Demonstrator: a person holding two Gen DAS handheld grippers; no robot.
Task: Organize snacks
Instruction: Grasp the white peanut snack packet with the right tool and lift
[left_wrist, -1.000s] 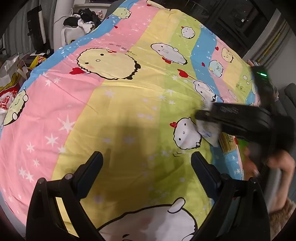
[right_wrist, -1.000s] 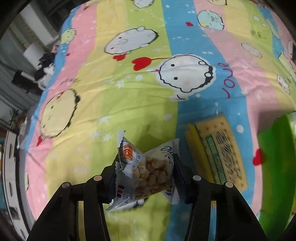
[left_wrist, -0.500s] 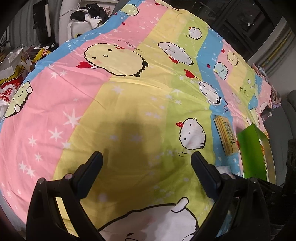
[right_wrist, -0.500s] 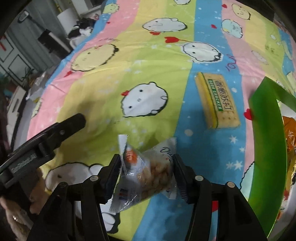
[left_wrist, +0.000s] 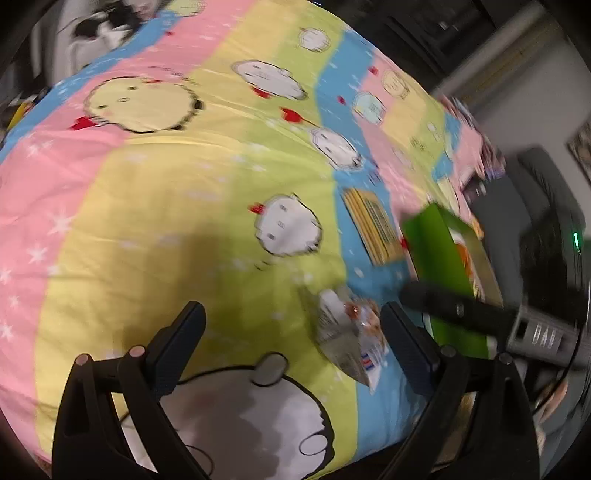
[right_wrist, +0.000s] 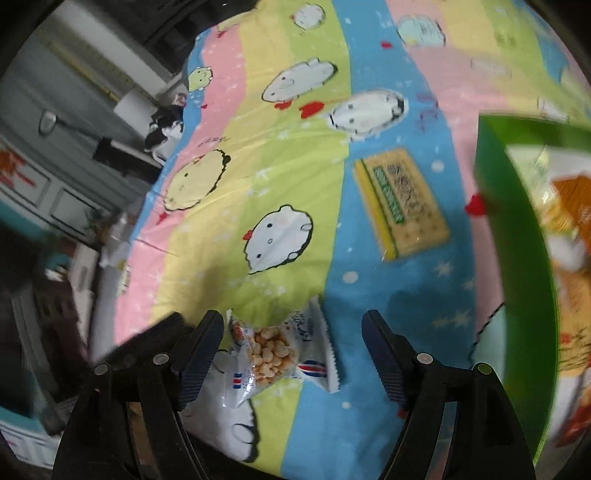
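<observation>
Snacks are mid-sort on the bed (right_wrist: 310, 177), which wears a striped pastel cartoon sheet. Leftmost, the left gripper (left_wrist: 291, 345) hovers with its jaws wide and nothing between them. Next comes the small clear-and-white crinkly packet of puffed nuggets (right_wrist: 271, 354), lying on the sheet near the bed's front edge. The right gripper (right_wrist: 291, 354) straddles it; its jaws have just been opening and now stand clear of the packet on both sides, so this looks like a release just short of the box. Further right lies the flat yellow cracker pack with a green label (right_wrist: 400, 206), and beside it the green cardboard box (right_wrist: 517, 258) already holding orange-printed packets. The next move probably calls for regripping a loose snack and carrying it over the box's green wall.
</observation>
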